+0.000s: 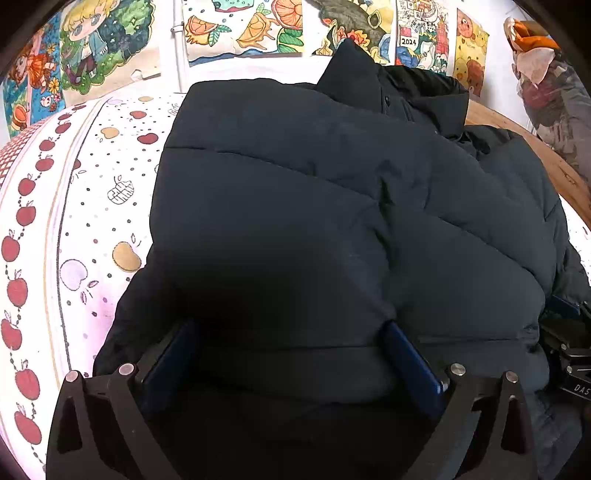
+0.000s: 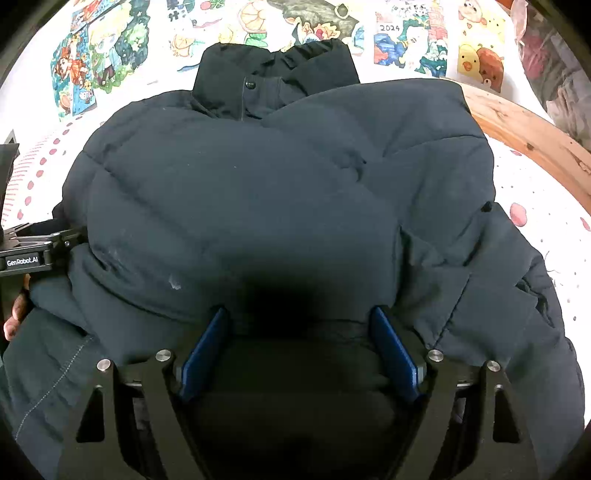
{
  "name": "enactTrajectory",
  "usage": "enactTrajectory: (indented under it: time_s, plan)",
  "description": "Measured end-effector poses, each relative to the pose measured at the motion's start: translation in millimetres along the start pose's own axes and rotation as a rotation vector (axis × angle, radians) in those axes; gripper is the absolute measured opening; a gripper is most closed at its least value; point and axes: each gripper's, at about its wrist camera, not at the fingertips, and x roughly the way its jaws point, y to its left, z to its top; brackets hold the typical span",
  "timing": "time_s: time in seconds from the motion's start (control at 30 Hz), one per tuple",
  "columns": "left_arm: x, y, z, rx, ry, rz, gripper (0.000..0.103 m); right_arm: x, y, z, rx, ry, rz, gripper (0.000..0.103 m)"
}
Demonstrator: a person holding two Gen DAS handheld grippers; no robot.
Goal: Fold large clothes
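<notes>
While both tools sit spread apart over the hem, nothing is clamped.
Left tool (image 1: 291,354), right tool (image 2: 301,343): puffer jacket (image 1: 332,206) on bed (image 1: 85,221) looks bulky, soft, slippery; grab hem edge.

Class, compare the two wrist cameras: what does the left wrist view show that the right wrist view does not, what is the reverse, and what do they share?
Only the left wrist view: a border of red apples along the sheet's edge, and an orange and white bundle at the top right.

Only the right wrist view: the collar's snap button, a hand at the left edge, and a white smudge on the fabric.

Both: the dark puffer jacket on the patterned sheet, wall drawings, the wooden frame, and each view's own gripper open over the near hem.
</notes>
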Motion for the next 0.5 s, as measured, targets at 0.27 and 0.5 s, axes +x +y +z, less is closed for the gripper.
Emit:
enactTrajectory:
  time_s: [0.27, 0.5]
  plan:
    - [2.5, -0.2, -1.0, 0.002, -0.003, 0.004, 0.103, 1.8, -0.7, -5.0, -0.003, -0.018, -0.002, 0.078]
    - [-6.7, 0.9, -6.2, -0.001, -0.021, 0.006, 0.103, -9.4, -2.5, -7.1, -0.004, -0.039, 0.009, 0.082]
